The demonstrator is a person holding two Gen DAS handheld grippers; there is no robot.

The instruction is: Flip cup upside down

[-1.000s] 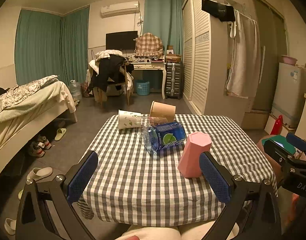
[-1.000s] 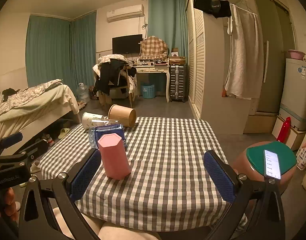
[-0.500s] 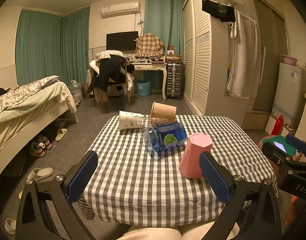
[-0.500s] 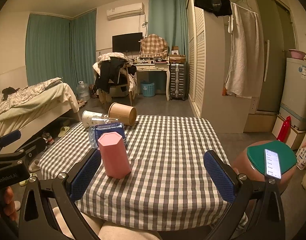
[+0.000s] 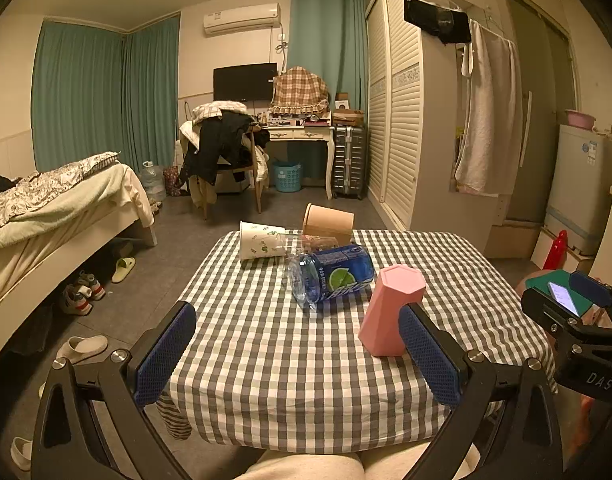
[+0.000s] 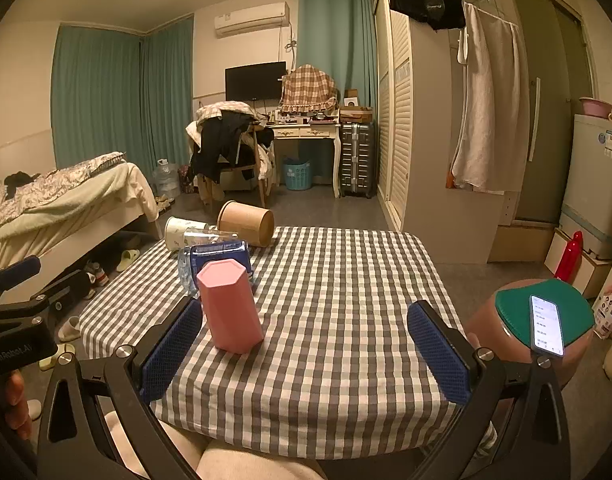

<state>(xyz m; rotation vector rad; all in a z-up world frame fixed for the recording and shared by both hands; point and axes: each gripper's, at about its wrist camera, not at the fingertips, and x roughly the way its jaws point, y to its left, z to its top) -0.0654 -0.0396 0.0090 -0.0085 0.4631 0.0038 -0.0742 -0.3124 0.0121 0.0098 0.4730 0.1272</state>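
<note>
Left wrist view: checked grey-and-white cloth over the worktop, draped past the near edge. Left gripper held low before it, jaws spread wide and empty, blue dimpled pads on black arms. Pink cup on the cloth near the right pad, partly covered by it, apart from the left; faceted hexagonal body, matte, closed end up, slightly tilted in this fisheye. Behind it a clear plastic bottle on its side with a blue lime label, then a brown paper cup and a white printed paper cup, both tipped over. A clear item among them, hard to make out.

Right wrist view: right gripper likewise wide open, holding nothing. Pink cup just beside the left pad, overlapping it in view, well apart from the right pad. Contact with the pad not clear. Bottle mostly hidden behind the cup. Phone with lit screen on a green-topped stool off the worktop's right.
</note>
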